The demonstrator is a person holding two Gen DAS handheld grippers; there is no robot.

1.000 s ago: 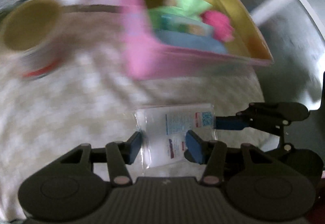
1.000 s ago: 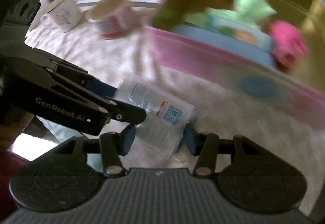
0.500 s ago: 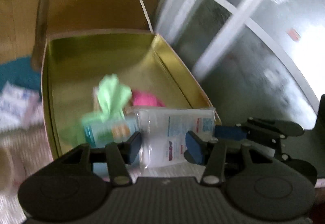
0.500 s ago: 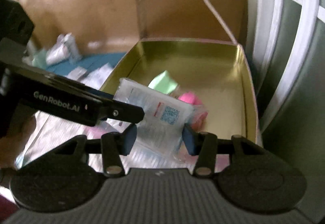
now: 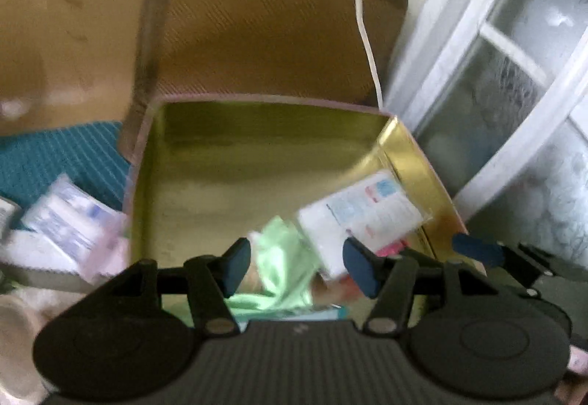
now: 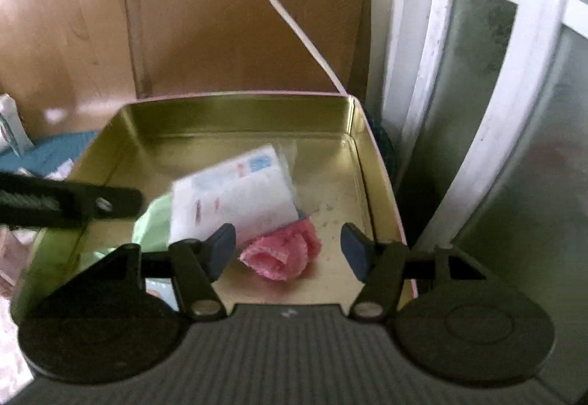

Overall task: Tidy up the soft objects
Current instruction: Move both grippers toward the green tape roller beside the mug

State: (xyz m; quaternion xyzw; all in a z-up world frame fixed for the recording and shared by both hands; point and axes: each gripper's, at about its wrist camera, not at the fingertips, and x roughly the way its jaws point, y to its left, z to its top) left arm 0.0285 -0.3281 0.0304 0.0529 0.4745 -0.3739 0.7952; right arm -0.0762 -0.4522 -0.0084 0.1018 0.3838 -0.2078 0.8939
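A clear plastic packet with a white printed label (image 5: pixel 362 217) (image 6: pixel 235 197) lies loose and tilted inside the gold tin box (image 5: pixel 220 155) (image 6: pixel 235 118), free of both grippers. It rests over a light green cloth (image 5: pixel 279 258) (image 6: pixel 152 221) and next to a pink crumpled cloth (image 6: pixel 281 254). My left gripper (image 5: pixel 296 267) is open above the box's near side. My right gripper (image 6: pixel 286 252) is open above the pink cloth. The left gripper's finger (image 6: pixel 73 201) shows at the left of the right wrist view.
The box's open brown lid (image 6: pixel 250 30) stands upright behind it, with a white cable (image 6: pixel 294 26) across it. A window frame (image 6: pixel 477 74) is at the right. White packets (image 5: pixel 62 221) lie on a teal mat (image 5: pixel 62 155) at the left. A wooden wall is behind.
Both grippers held the packet and carried it from the bed up over the box. Both have now opened, and the packet has dropped into the box.
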